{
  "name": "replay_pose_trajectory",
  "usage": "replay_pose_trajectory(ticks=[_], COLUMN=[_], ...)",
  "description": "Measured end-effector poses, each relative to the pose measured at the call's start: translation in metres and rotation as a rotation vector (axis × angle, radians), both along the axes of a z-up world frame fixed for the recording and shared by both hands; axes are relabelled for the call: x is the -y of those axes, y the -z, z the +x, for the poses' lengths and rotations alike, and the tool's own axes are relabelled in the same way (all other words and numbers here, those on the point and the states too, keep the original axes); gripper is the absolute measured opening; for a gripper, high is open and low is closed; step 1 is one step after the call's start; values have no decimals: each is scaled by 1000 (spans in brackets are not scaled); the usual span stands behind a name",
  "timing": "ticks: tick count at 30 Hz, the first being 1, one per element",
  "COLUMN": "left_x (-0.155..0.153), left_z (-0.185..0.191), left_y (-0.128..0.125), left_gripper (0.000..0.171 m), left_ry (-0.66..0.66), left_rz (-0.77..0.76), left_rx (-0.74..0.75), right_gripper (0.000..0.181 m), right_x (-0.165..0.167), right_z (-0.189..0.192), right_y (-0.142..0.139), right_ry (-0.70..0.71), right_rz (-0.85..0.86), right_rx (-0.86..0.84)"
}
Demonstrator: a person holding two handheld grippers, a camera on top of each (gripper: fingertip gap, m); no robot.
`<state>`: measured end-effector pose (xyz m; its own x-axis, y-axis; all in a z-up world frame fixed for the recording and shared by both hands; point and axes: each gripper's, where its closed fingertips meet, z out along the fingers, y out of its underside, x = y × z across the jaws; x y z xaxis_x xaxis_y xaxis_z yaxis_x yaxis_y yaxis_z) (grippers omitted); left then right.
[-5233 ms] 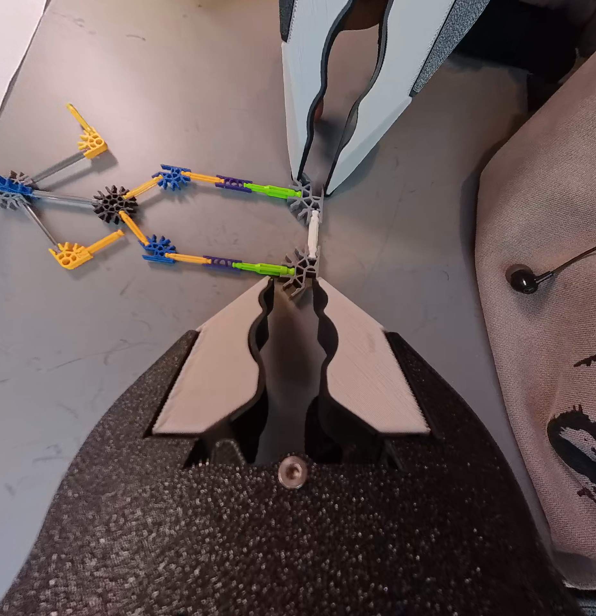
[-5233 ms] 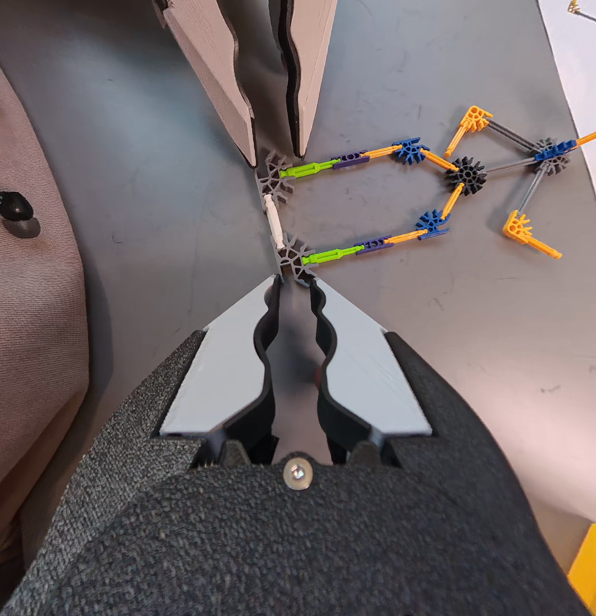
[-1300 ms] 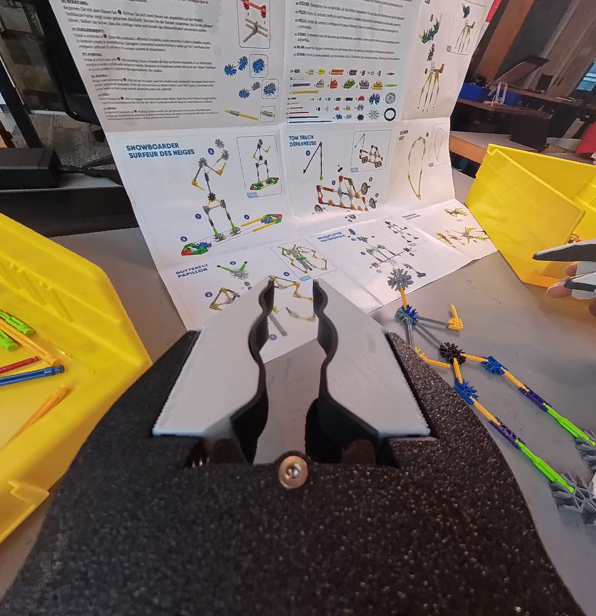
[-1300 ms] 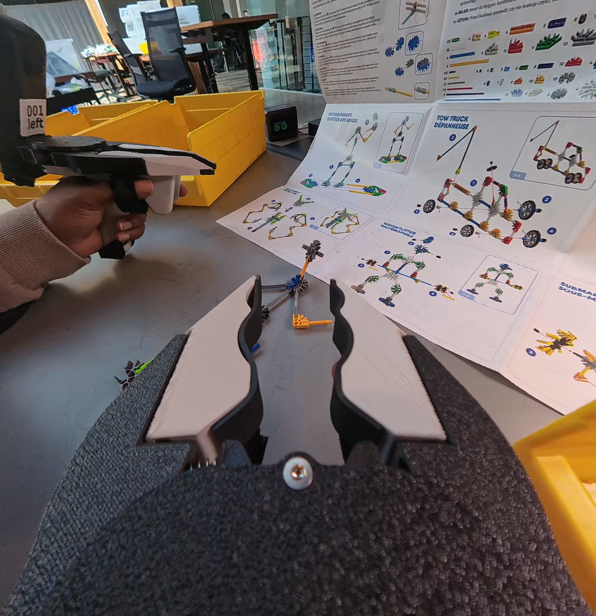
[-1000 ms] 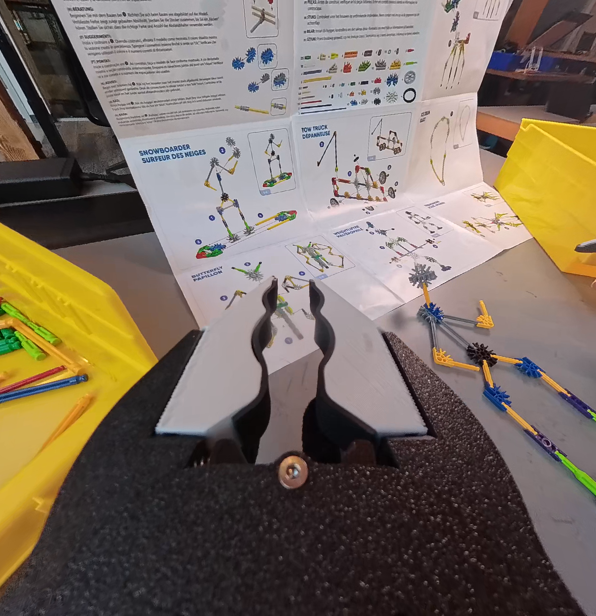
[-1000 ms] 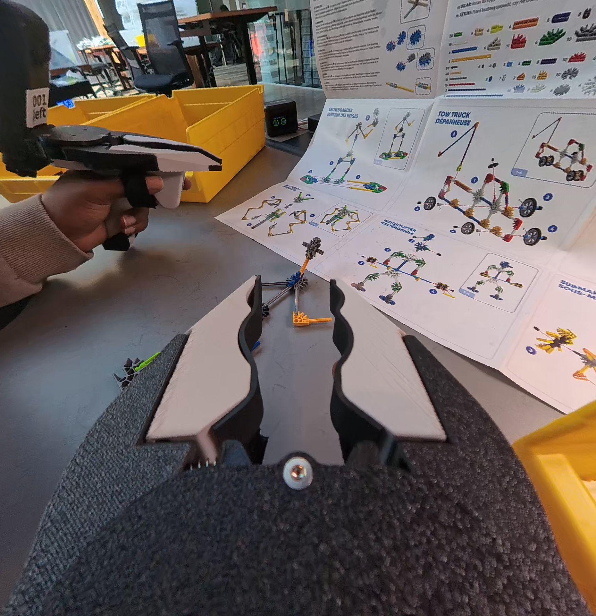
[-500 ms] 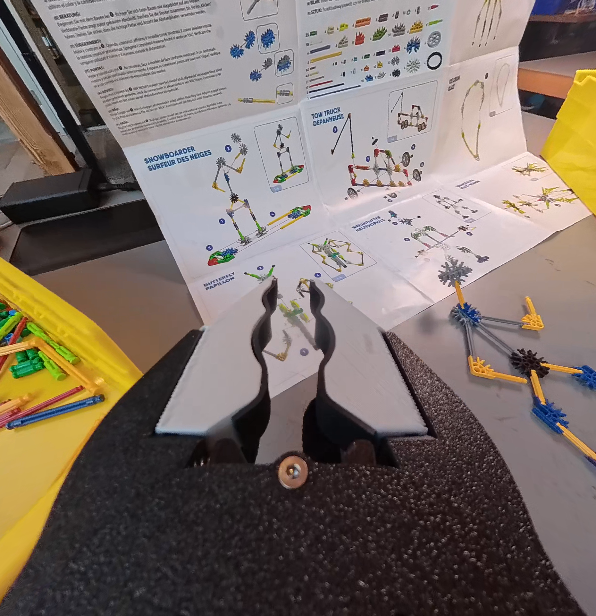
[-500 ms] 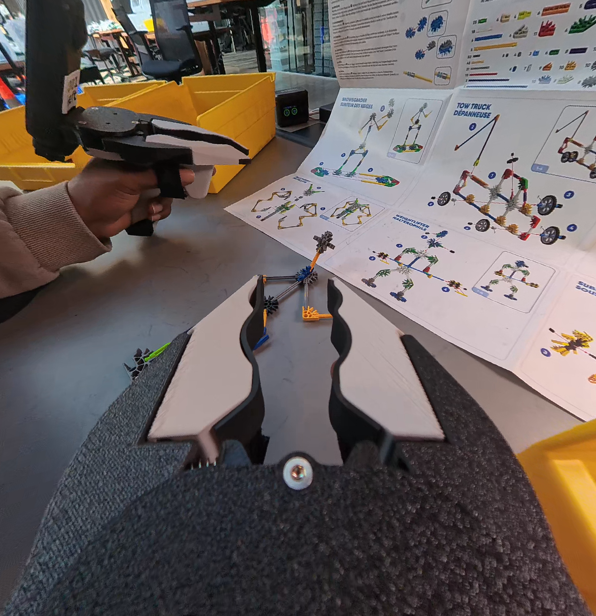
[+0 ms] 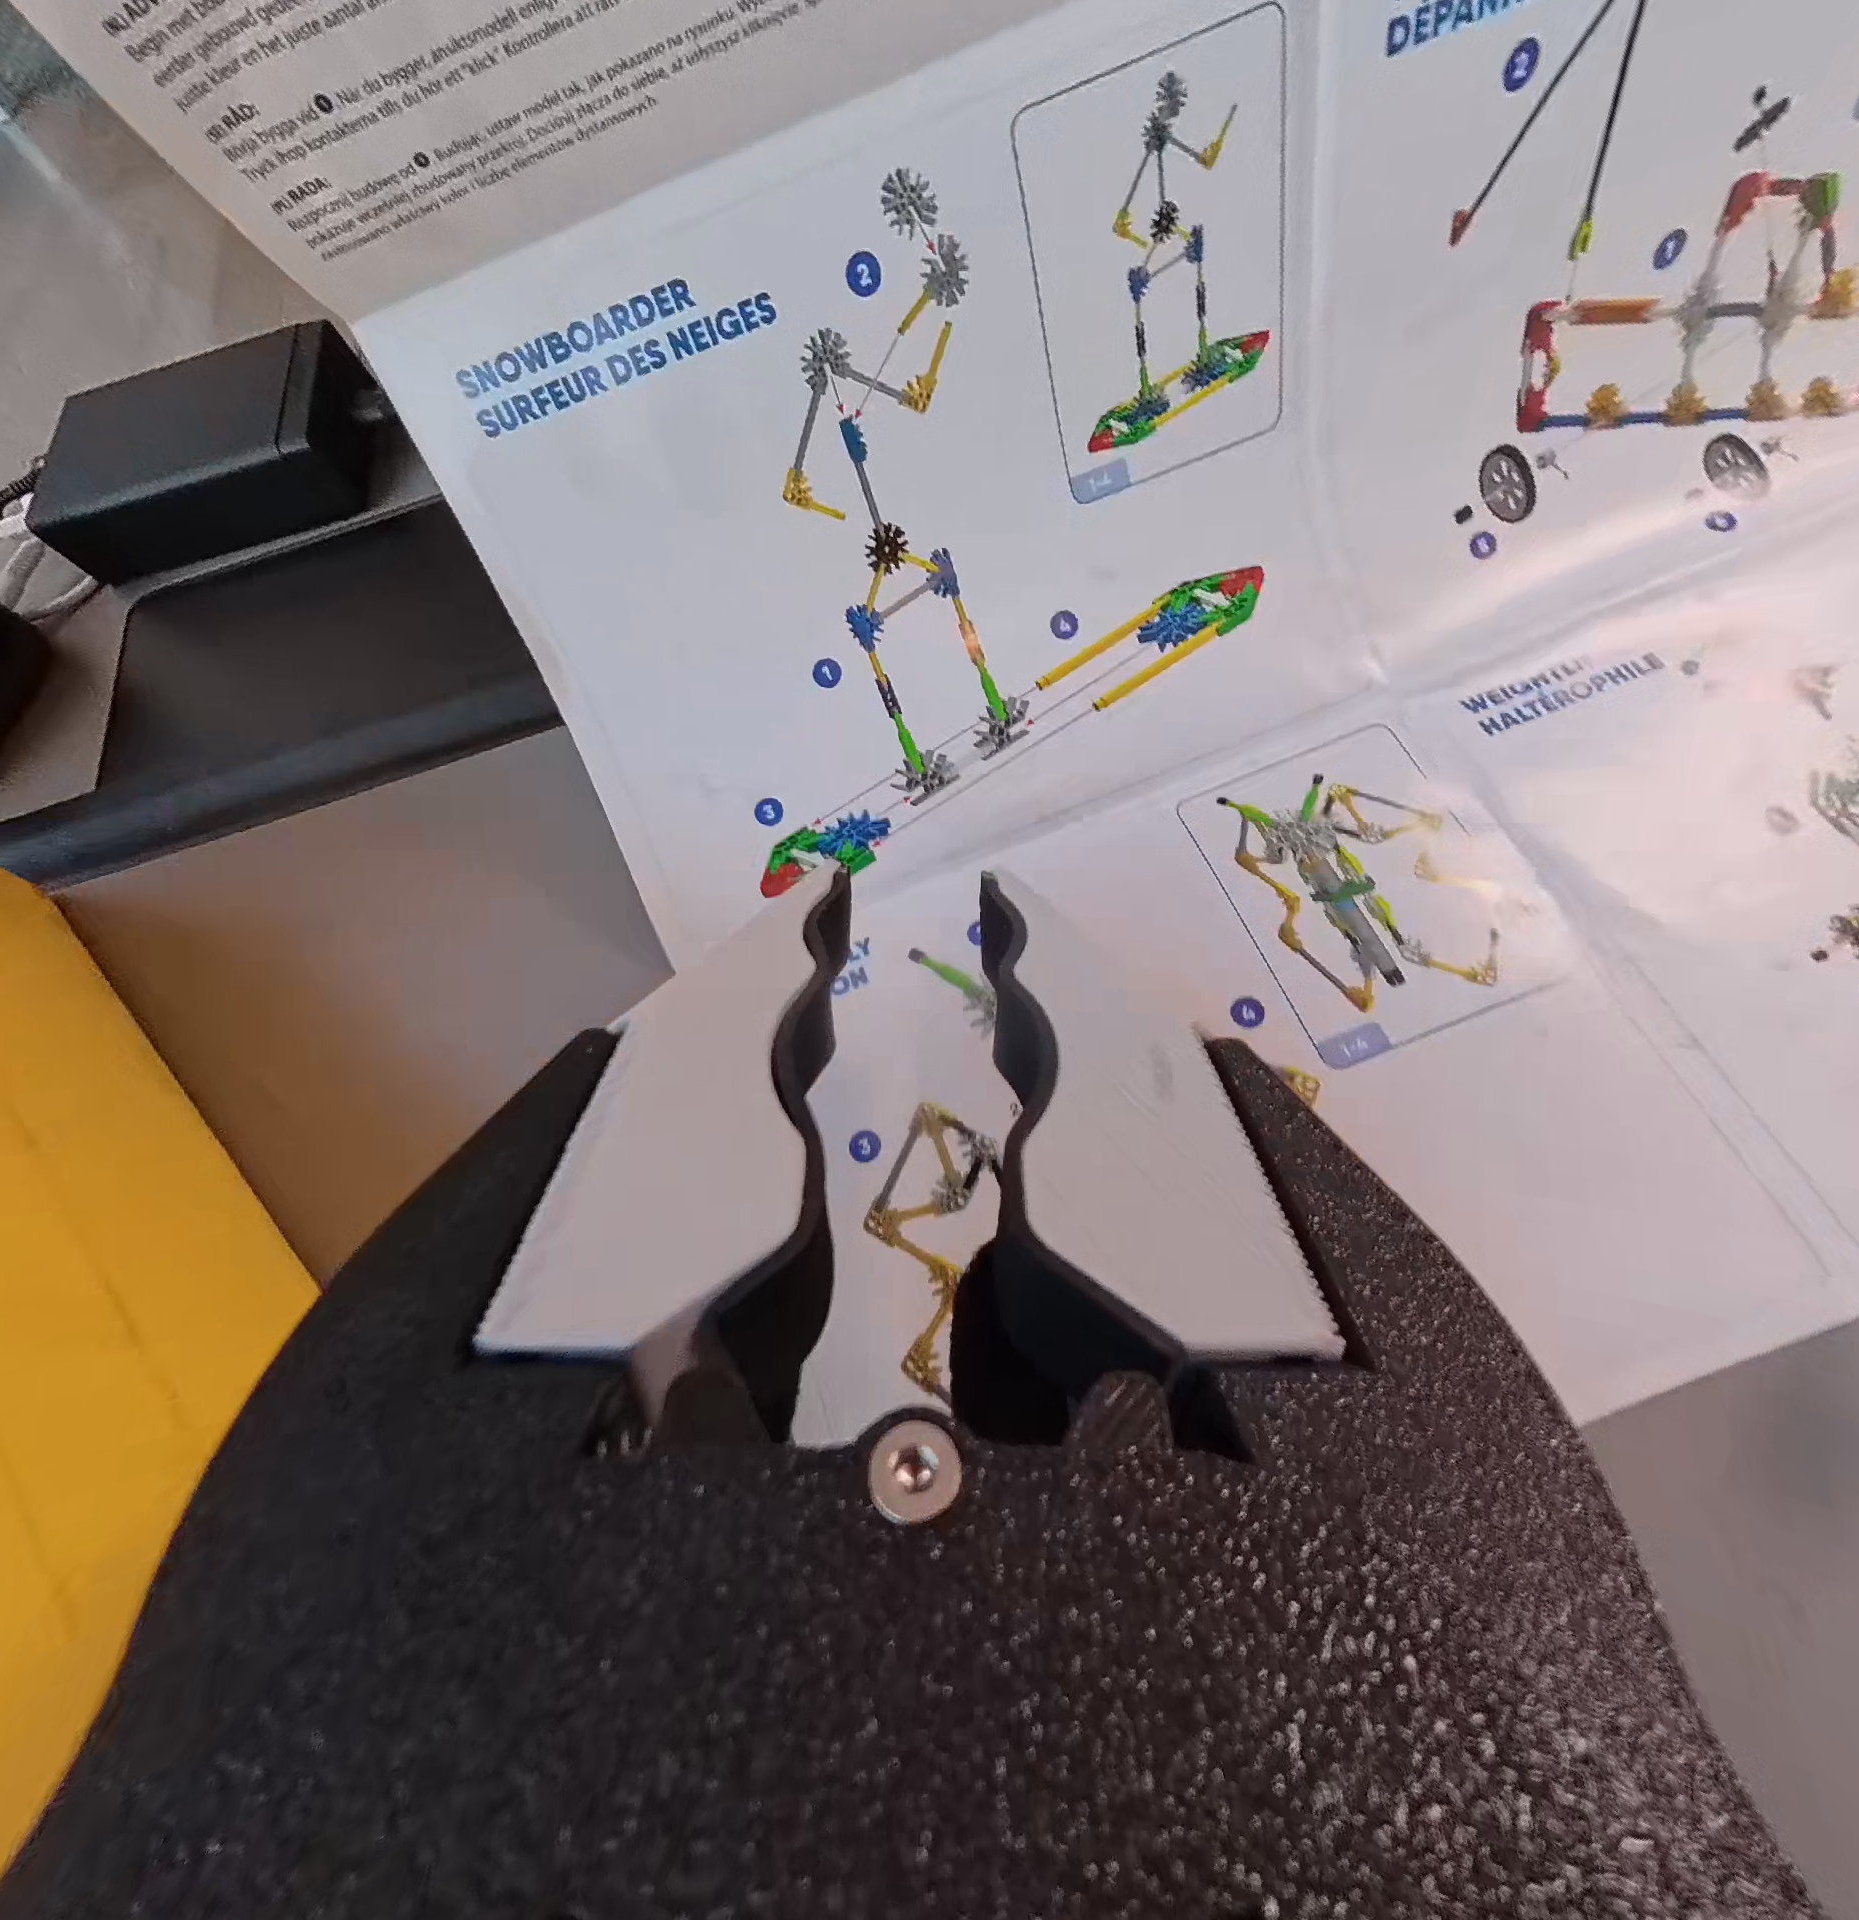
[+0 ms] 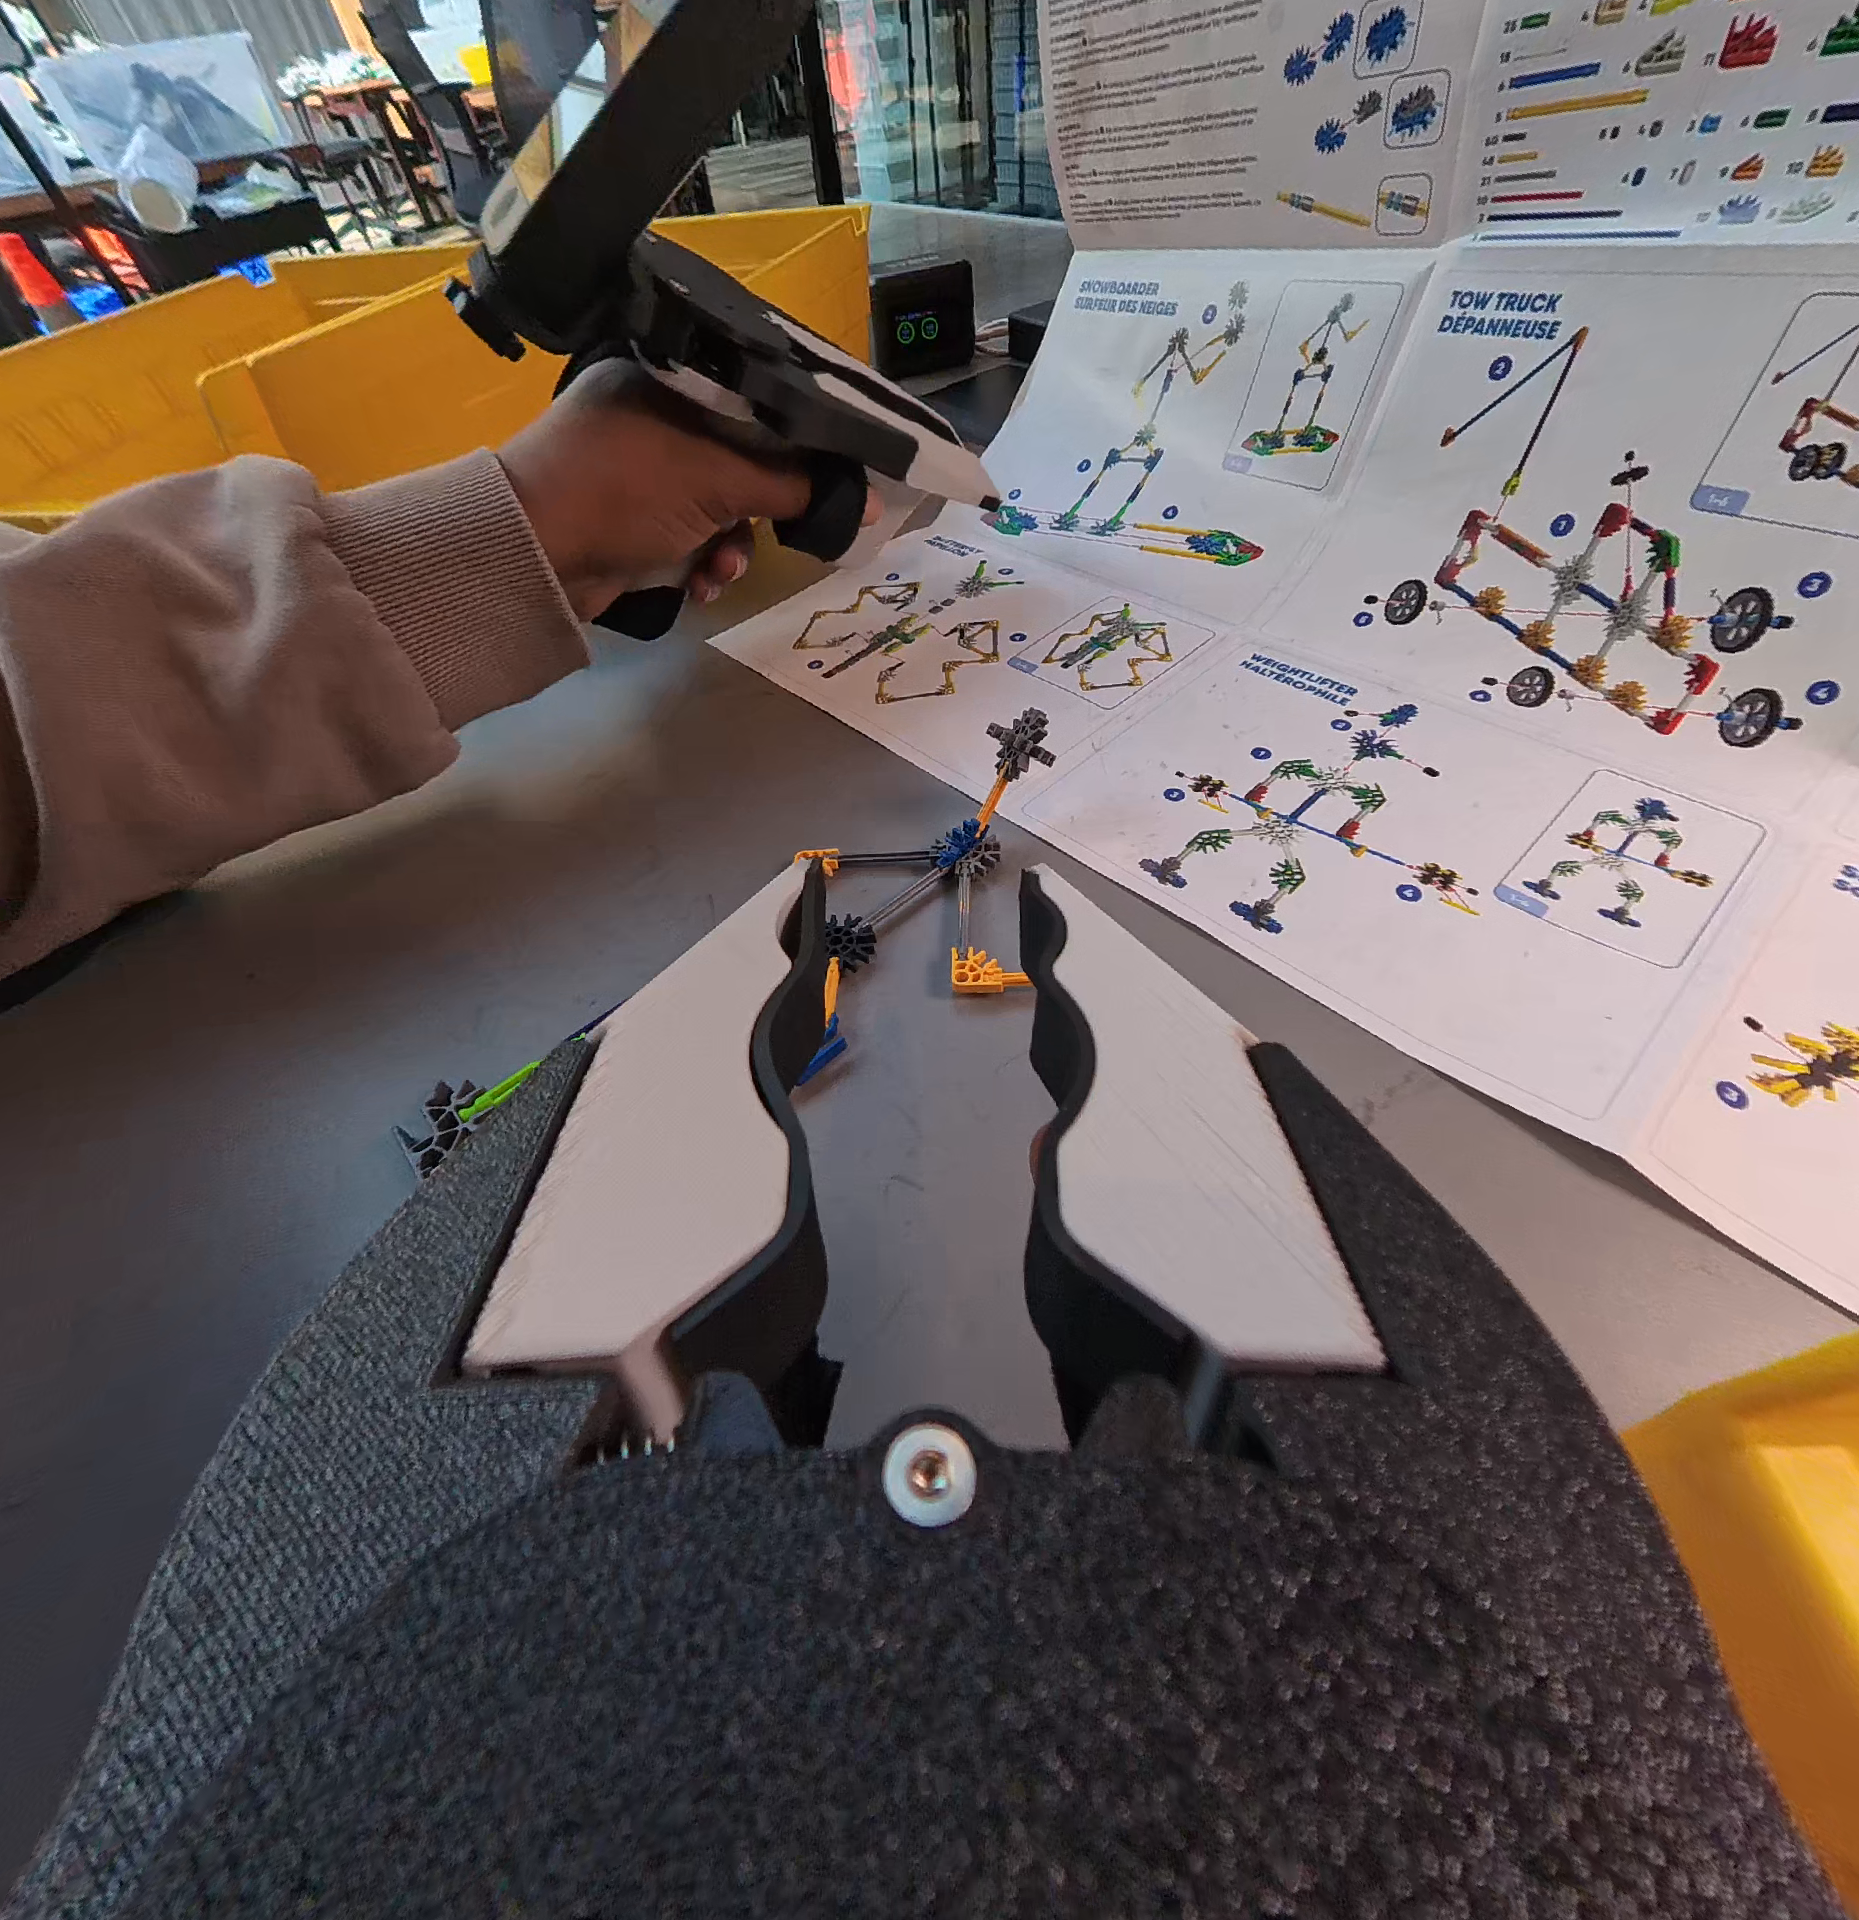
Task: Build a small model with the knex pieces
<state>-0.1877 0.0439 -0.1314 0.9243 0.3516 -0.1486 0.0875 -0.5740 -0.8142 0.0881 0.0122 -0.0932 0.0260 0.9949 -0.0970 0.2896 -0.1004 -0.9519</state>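
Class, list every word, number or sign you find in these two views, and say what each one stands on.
I do not copy out writing, so here is what bears it.
Instruction sheet: blue headings beside the model drawings, and white numbers in blue circles.
Top strip of the sheet: small black print, blurred.
Small black device behind the sheet: green lit signs, too small to read.

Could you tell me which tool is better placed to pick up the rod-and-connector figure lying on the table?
Probably the right tool: it is open and faces the rod-and-connector figure on the table. The left tool, also open, points at the instruction sheet instead.
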Motion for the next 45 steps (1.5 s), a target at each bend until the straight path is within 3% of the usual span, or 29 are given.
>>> replay_pose_trajectory(ticks=[6,16,34,39,42,45], left_x=[-11,-7,-11,-23,-22,8], left_z=[-25,-32,-23,13,34,4], left_y=[16,30,18,-18,-73,-136], left_gripper=[17,13,15,22,22,22], left_ry=[-74,-72,-35,91,164,102], left_rz=[-83,-106,-53,59,206,295], left_rx=[-10,-14,-46,-43,-34,-123], right_gripper=[36,36,36,36,36,36], right_x=[-3,-6,-6,-6,-9,-11], right_z=[3,3,3,2,2,3], right_y=[-1,2,3,5,5,4], right_ry=[4,-3,-14,-14,-5,5], right_rz=[-24,-79,-103,-108,-125,-136], right_rx=[-9,2,7,16,15,8])
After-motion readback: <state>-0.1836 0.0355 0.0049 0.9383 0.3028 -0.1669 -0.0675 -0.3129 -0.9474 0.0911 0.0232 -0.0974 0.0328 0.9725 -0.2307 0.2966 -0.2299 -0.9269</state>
